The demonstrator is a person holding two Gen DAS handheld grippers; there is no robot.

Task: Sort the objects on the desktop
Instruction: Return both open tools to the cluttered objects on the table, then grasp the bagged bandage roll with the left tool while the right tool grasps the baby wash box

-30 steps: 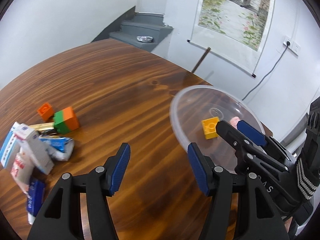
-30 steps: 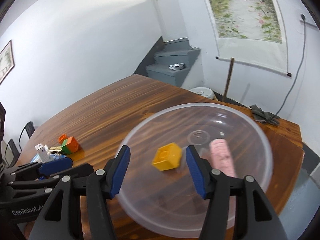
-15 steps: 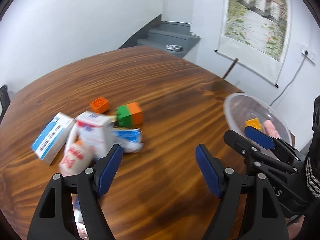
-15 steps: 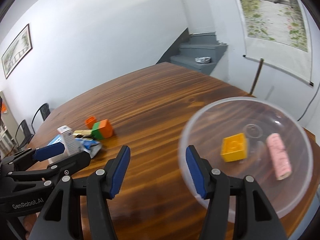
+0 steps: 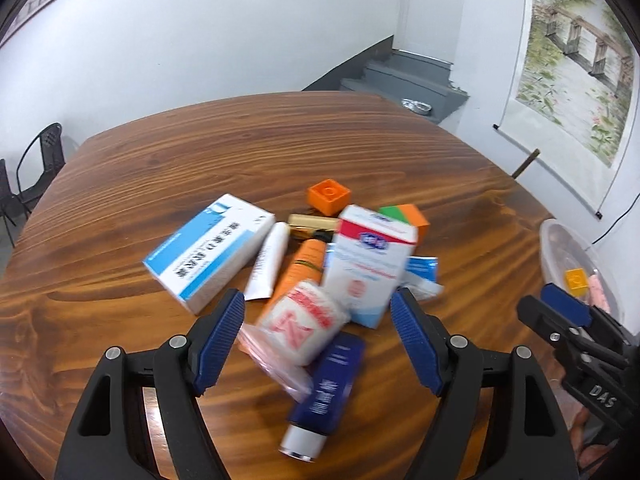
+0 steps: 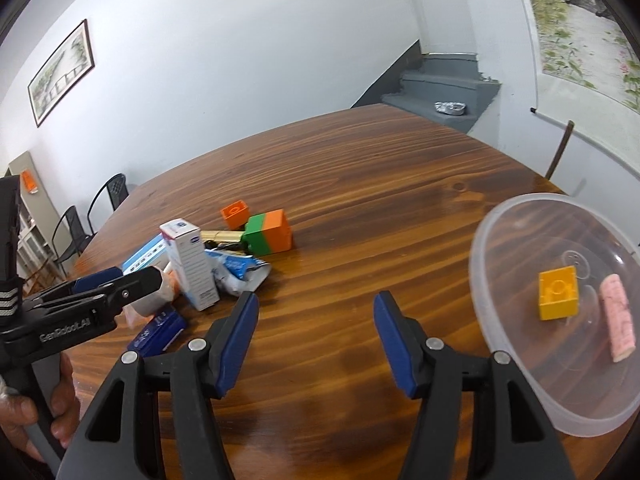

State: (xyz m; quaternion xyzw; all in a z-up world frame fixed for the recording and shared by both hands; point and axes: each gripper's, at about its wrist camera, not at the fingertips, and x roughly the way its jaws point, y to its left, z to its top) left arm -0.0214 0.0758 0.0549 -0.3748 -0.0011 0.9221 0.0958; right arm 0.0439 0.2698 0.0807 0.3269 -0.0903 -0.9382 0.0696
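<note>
My left gripper (image 5: 318, 338) is open and empty, just above a heap of objects: a gauze roll in a bag (image 5: 302, 320), a red and white box (image 5: 370, 264), a blue and white box (image 5: 210, 248), a dark blue tube (image 5: 328, 390) and an orange tube (image 5: 302, 268). An orange brick (image 5: 329, 196) and a green and orange block (image 6: 269, 232) lie behind the heap. My right gripper (image 6: 316, 334) is open and empty over bare wood, left of a clear bowl (image 6: 520, 392). The bowl holds a yellow brick (image 6: 559, 295) and a pink roll (image 6: 618, 328).
The round wooden table (image 5: 240, 140) falls away at its far edge. Black chairs (image 5: 38, 160) stand at the left. Grey stairs (image 5: 404, 80) and a hanging scroll painting (image 5: 576, 48) are behind the table.
Both grippers have swung left, away from the bowl. The left one has come in over the heap of boxes and tubes. Both stay open.
</note>
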